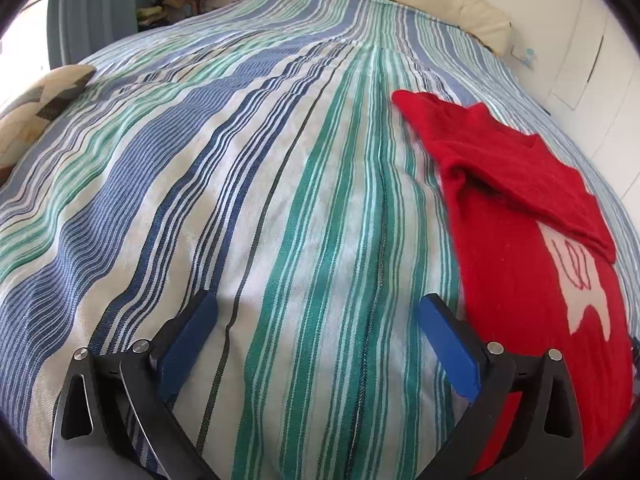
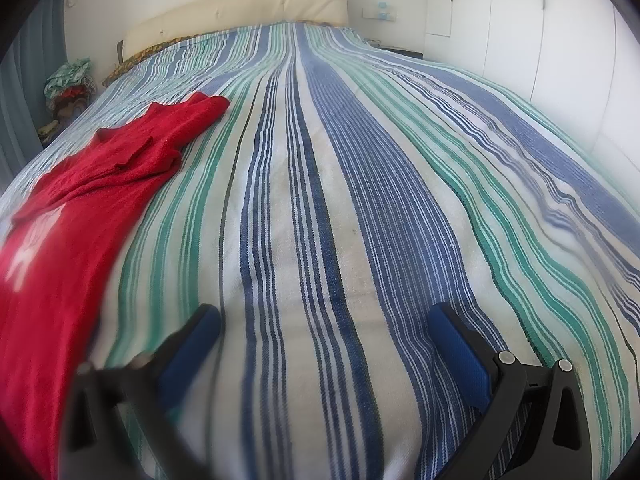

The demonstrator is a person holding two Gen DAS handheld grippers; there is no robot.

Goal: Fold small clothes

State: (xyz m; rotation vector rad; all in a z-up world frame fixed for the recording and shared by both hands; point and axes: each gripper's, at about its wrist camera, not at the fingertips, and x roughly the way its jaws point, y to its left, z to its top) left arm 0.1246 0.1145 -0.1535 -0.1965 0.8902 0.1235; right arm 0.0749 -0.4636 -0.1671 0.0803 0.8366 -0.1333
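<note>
Your striped bedspread (image 1: 280,184) filled both views, and the red sweater (image 1: 516,216) lay flat on it with one sleeve already folded across its chest. You looked to be between folds; the next move called for taking a fresh edge. The sweater sat just right of your left gripper (image 1: 318,312) and left of your right gripper (image 2: 324,324). Both stood spread wide, holding nothing.

A striped bedspread (image 2: 340,208) covered the bed; beyond it stood a cream headboard (image 2: 240,12), a patterned cushion (image 1: 36,108) at its left edge.
</note>
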